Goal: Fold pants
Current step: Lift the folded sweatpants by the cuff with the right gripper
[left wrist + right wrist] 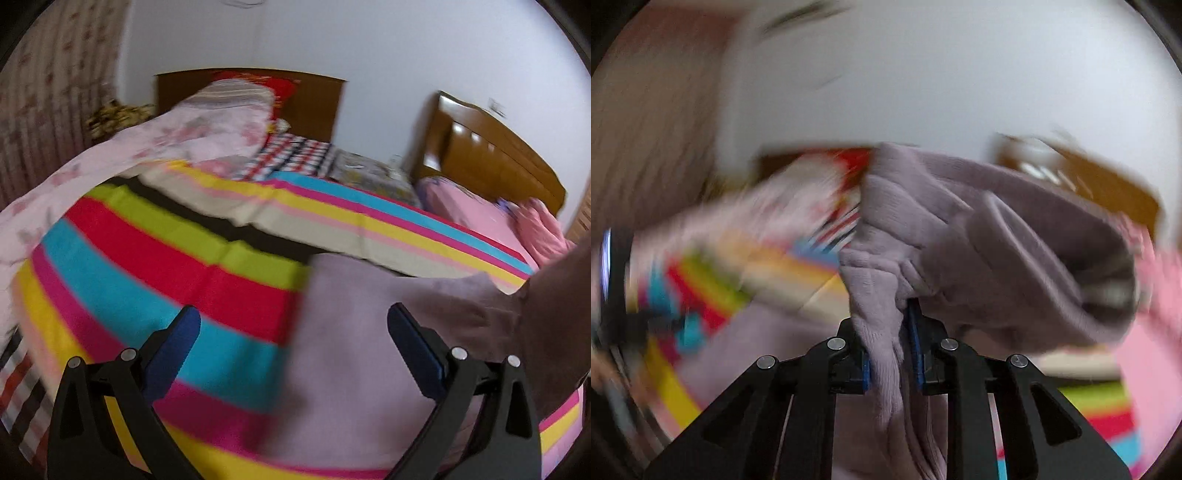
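In the right wrist view, the right gripper [888,354] is seen clamped on a bunch of the mauve pants [960,236], the cloth being pinched between the blue pads [915,343] and trailing down past them toward the camera. Beyond the pads the fabric is lifted off the bed and drawn out up and to the right in thick folds, so that its held part is judged to run away from that gripper toward the far right; heavy blur hides which end of the garment is gripped. In the left wrist view, the left gripper [293,341] is held wide apart and nothing is caught between its fingers [177,347]. The pants [369,354] are spread on the striped bedcover [166,266] directly beneath and ahead of it, more under the right-hand finger than the left, with their left edge lying between the two fingers and their body reaching away to the right, where a bare forearm [554,317] crosses the frame. The coming move is therefore judged to turn on the free left gripper, which is nearer the lying part, being brought down onto that cloth. Farther off, a pink floral quilt [177,133] and wooden headboards [491,155] are seen against the white wall [369,44].
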### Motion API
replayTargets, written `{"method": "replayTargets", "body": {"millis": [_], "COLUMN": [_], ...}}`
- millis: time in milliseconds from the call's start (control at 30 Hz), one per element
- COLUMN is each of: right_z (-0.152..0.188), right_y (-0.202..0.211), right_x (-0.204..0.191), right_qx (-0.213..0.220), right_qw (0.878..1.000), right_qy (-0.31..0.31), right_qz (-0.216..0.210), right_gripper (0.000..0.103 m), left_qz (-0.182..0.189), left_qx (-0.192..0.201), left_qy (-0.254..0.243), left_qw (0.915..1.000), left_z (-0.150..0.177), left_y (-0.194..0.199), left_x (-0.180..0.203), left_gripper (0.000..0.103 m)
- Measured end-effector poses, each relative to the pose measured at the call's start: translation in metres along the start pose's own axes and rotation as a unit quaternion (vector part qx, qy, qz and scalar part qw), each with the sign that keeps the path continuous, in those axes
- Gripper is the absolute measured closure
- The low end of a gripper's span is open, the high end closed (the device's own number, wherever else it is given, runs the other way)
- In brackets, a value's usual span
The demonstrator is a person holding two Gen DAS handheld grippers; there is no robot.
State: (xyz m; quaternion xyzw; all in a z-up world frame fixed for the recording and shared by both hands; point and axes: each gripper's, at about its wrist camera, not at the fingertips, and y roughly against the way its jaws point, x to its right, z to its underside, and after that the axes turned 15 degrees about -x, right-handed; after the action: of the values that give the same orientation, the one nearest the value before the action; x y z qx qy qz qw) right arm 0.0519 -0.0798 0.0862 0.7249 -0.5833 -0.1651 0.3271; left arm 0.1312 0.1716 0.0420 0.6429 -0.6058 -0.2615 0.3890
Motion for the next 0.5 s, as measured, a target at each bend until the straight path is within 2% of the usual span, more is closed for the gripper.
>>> {"method": "replayTargets", "body": {"millis": [33, 67, 100, 133, 200, 233, 300, 367, 400, 433, 467, 500], "right_z": [0.002, 0.011, 0.024, 0.047, 0.070, 0.073, 0.070, 0.067, 0.065, 0.064, 0.061, 0.059], "right_y": [-0.021, -0.044, -0.063, -0.084, -0.087, -0.087, -0.085, -0.080, -0.074, -0.064, -0.054, -0.041], "right_x": [-0.043, -0.082, -0.111, -0.143, -0.170, -0.173, -0.165, -0.155, -0.144, -0.129, -0.126, -0.111], "right_qx": [-0.035, -0.075, -0.104, -0.137, -0.086, -0.082, -0.085, -0.088, -0.087, -0.082, -0.078, -0.069], "right_qw": [0.997, 0.988, 0.977, 0.959, 0.946, 0.943, 0.946, 0.950, 0.955, 0.961, 0.965, 0.970], "right_qy": [0.070, 0.135, 0.187, 0.248, 0.299, 0.306, 0.297, 0.289, 0.280, 0.265, 0.251, 0.225], "right_qz": [0.000, -0.003, -0.004, 0.005, 0.089, 0.106, 0.095, 0.077, 0.053, 0.012, -0.019, -0.070], "right_gripper": [0.082, 0.082, 0.082, 0.081, 0.077, 0.077, 0.075, 0.061, 0.056, 0.044, 0.037, 0.037], "left_qz": [-0.005, -0.015, -0.021, -0.027, -0.024, -0.020, 0.009, 0.048, 0.069, 0.095, 0.124, 0.151], "left_qx": [-0.002, -0.009, -0.015, -0.022, -0.038, -0.042, -0.050, -0.054, -0.056, -0.058, -0.061, -0.063], "left_qy": [0.009, 0.018, 0.023, 0.028, 0.037, 0.040, 0.048, 0.052, 0.055, 0.060, 0.065, 0.067], "left_qw": [0.9999, 0.9997, 0.9994, 0.9990, 0.9983, 0.9981, 0.9976, 0.9960, 0.9945, 0.9920, 0.9883, 0.9842], "left_z": [0.004, 0.009, 0.012, 0.015, 0.023, 0.027, 0.032, 0.033, 0.033, 0.032, 0.031, 0.030], "left_y": [0.001, 0.001, 0.001, 0.000, -0.001, 0.000, 0.000, -0.001, -0.001, -0.002, -0.003, -0.003], "left_x": [-0.009, -0.019, -0.027, -0.034, -0.048, -0.051, -0.057, -0.056, -0.054, -0.053, -0.052, -0.050], "left_gripper": [0.002, 0.002, 0.002, 0.002, 0.002, 0.002, 0.002, 0.002, 0.002, 0.002, 0.002, 0.002]}}
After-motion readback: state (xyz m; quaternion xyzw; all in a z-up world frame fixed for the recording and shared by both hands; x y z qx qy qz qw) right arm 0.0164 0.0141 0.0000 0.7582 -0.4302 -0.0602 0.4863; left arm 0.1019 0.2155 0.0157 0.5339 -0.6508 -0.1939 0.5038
